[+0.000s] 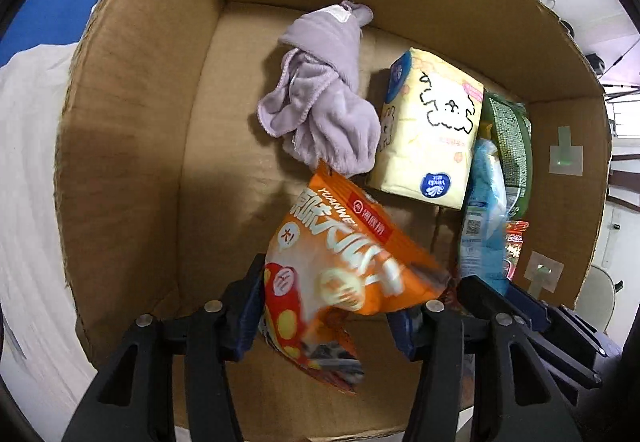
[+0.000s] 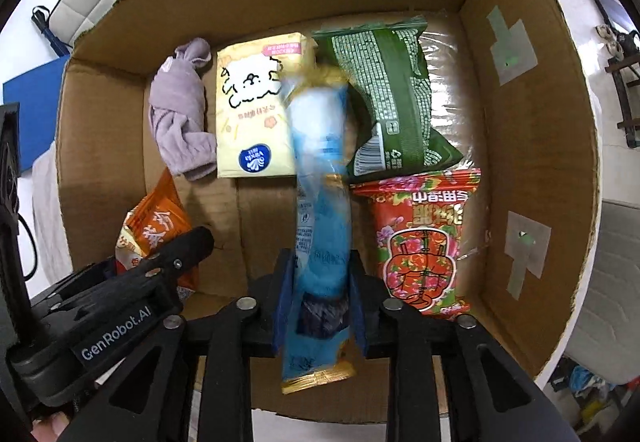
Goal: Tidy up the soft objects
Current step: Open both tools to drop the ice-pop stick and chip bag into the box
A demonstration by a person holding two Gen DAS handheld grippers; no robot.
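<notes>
Left wrist view. I'm looking almost straight down into the cardboard box (image 1: 132,130). My left gripper (image 1: 332,318) has its fingers (image 1: 244,314) apart, with the orange snack bag (image 1: 340,262) between them; the bag is motion-blurred and I cannot tell whether the pads still press on it. Beyond it on the box floor lies the crumpled lilac cloth (image 1: 324,98), its lower edge touching the bag's top corner. Just beside the cloth is the yellow tissue pack (image 1: 432,126) with a cartoon dog on it. Past that, against the box wall, the green packet (image 1: 510,138) stands on edge. The blue packet (image 1: 482,210) hangs in front of it, above the tip of the right gripper (image 1: 532,310) at the lower right. A sliver of the red floral packet (image 1: 514,246) shows behind.

Right wrist view. My right gripper (image 2: 320,306) holds its fingers (image 2: 284,306) slightly apart either side of the blue packet (image 2: 320,210), which is blurred and stands lengthwise between them; contact on the pads is unclear. On the box (image 2: 532,146) floor: lilac cloth (image 2: 180,110) far left, tissue pack (image 2: 256,110) just beside it, green packet (image 2: 392,102) to the right, red floral packet (image 2: 424,238) below it, touching. The left gripper (image 2: 168,262) enters lower left with the orange bag (image 2: 152,230) at its tip.
</notes>
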